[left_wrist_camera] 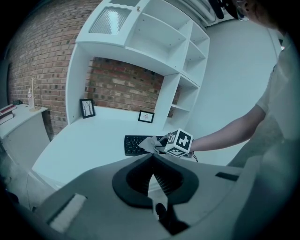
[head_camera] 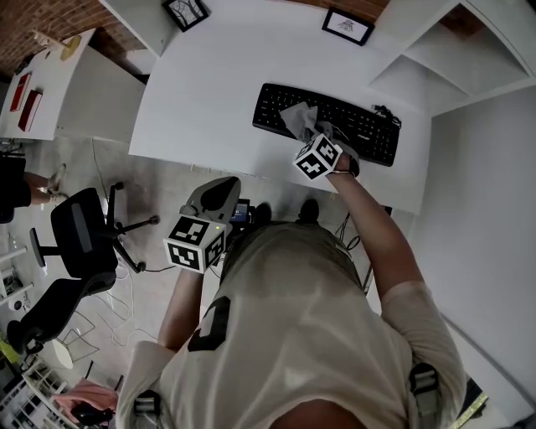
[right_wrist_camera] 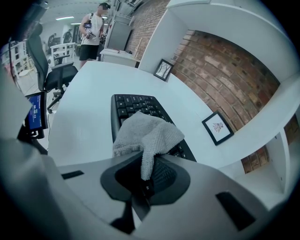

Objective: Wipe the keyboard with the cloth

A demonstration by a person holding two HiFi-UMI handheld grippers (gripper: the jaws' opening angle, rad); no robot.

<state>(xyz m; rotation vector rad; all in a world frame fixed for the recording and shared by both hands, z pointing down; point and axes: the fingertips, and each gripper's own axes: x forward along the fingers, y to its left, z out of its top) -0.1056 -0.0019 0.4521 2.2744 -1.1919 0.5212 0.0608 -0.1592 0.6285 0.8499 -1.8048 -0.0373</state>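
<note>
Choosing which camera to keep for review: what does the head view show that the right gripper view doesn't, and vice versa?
Only the head view: the left gripper, held off the desk by the person's body. Only the right gripper view: the right gripper with jaws shut on a fold of the cloth, and a bystander far back. Both: the keyboard, the cloth on it, two framed pictures.

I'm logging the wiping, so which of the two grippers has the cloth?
The right gripper: its jaws are shut on the grey cloth over the keyboard. The left gripper is shut on nothing, held back off the desk.
</note>
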